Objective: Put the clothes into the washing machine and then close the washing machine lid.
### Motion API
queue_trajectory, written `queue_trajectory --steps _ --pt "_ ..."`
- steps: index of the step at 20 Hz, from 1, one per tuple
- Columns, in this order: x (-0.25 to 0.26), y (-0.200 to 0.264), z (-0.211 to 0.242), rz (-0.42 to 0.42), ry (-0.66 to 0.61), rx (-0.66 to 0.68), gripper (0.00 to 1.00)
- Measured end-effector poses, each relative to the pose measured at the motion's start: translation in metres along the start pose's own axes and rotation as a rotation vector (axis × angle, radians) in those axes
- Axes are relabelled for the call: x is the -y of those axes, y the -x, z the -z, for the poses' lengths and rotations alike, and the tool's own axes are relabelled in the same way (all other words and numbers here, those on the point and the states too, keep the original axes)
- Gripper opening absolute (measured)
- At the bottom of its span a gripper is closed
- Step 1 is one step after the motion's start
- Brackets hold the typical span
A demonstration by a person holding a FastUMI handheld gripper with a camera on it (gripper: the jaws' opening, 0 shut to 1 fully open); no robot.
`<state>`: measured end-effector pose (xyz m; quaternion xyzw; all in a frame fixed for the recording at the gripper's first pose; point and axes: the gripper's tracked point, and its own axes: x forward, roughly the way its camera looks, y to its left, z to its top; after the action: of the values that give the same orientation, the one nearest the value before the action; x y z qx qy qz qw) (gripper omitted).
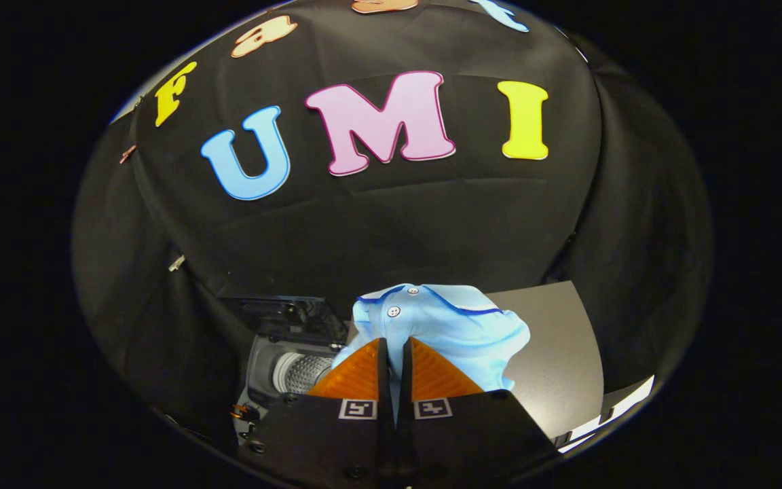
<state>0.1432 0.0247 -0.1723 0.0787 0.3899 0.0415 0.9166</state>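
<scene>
Booth wall [391, 224]: black cloth, creased, behind everything, well beyond the fingers.
Lid [282, 311]: dark, raised open, ahead and left of the fingers, at the back of the machine's opening.
Washing machine [265, 360]: left of the fingers and lower; grey rim around the opening, top loading.
Drum [299, 372]: perforated metal, seen through the opening just left of the left finger; that finger covers its near right part.
Shirt [445, 326]: pale blue, with a dark-edged collar and two white buttons; bunched up, hanging from the fingertips and spreading ahead and right of them. Held up off the surface, not in the drum. Its left edge overlaps the machine's right rim in view.
Gripper [394, 346]: fingers drawn narrow, nearly together, pinching a fold of the shirt between them; both press on the cloth.
In the way: the shirt hides what lies straight ahead of the fingertips.
Grey surface [554, 353]: flat, matte, right of the fingers, behind and under the shirt.
White edge [608, 411]: pale strip at the grey surface's near right border; cannot tell what it is.
</scene>
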Motion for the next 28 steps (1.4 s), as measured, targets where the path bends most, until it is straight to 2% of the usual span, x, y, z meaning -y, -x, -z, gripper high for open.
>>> queue_trajectory --steps 6,16,22,28 --pt "-0.087 0.013 -0.005 -0.1 0.053 0.033 0.05" --pt "-0.231 0.009 0.029 -0.223 0.122 0.011 0.05" --pt "-0.289 -0.023 0.064 -0.255 0.144 -0.044 0.06" --pt "-0.306 -0.097 0.125 -0.227 0.14 -0.129 0.05"
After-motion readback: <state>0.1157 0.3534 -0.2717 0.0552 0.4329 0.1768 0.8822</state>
